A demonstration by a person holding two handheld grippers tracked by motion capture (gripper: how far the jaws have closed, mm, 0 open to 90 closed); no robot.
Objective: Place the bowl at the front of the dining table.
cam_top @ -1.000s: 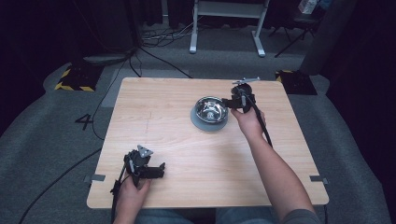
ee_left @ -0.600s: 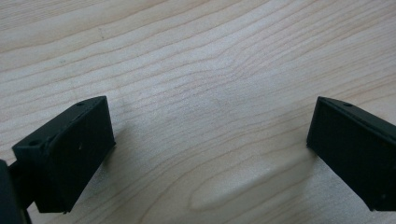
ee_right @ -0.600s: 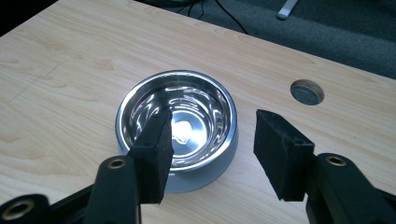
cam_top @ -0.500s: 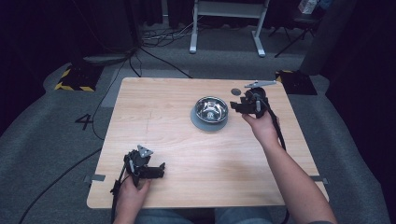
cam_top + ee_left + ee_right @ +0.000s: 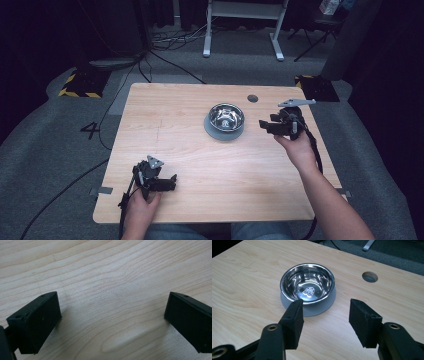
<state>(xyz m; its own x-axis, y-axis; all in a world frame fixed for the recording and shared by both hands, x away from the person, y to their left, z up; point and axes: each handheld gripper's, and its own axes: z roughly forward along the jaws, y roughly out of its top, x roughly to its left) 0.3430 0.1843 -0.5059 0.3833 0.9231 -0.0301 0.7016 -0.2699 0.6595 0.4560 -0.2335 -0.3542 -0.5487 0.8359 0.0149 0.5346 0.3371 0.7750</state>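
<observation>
A shiny steel bowl on a grey base stands upright near the middle back of the wooden table. My right gripper hovers just right of it, open, jaws pointing left at the bowl with nothing between them. The midpoint of that right gripper lies in front of the bowl's grey base. My left gripper rests low at the table's front left, open over bare wood. Wide apart in the left gripper view, my left gripper holds nothing.
A round cable hole pierces the table behind the bowl, also visible as the hole in the right gripper view. Black cables and a white stand's legs lie on the grey floor beyond the table.
My right gripper has drawn back from over the bowl to its right side. The left gripper has stayed put.
</observation>
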